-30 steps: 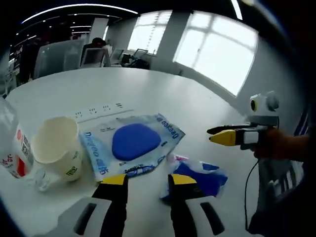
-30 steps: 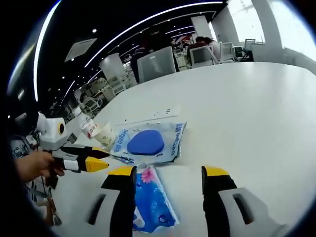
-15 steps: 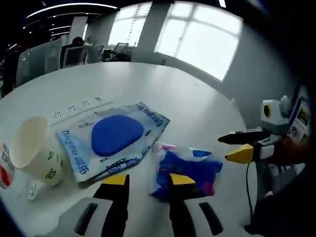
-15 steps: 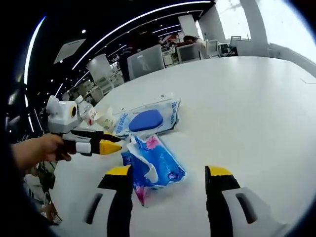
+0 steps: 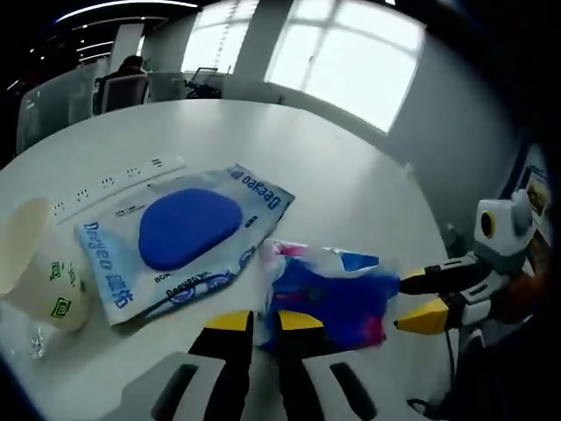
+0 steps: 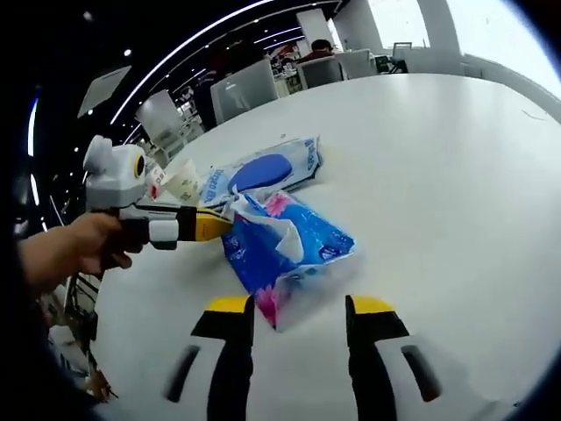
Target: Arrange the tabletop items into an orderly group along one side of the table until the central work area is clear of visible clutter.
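Note:
A blue tissue pack [image 5: 337, 298] with pink print lies crumpled on the white table [image 5: 351, 184]. My left gripper [image 5: 265, 321] has its jaws drawn close on the pack's near edge. From the right gripper view, the left gripper [image 6: 219, 226] pinches the tissue pack [image 6: 289, 250] at its left corner, held by a hand. My right gripper [image 6: 298, 305] stands open just short of the pack. In the left gripper view, the right gripper [image 5: 412, 301] sits at the pack's right edge, jaws apart.
A white and blue wet-wipes pack [image 5: 180, 237] with a blue oval lid lies left of the tissue pack, also the wipes pack [image 6: 263, 171]. A paper cup [image 5: 35, 276] stands beside it. A white power strip [image 5: 114, 182] lies behind. Chairs stand beyond the table.
My left jaws have narrowed onto the tissue pack's edge. The right gripper has come closer to the pack, whose left corner now sits raised and crumpled.

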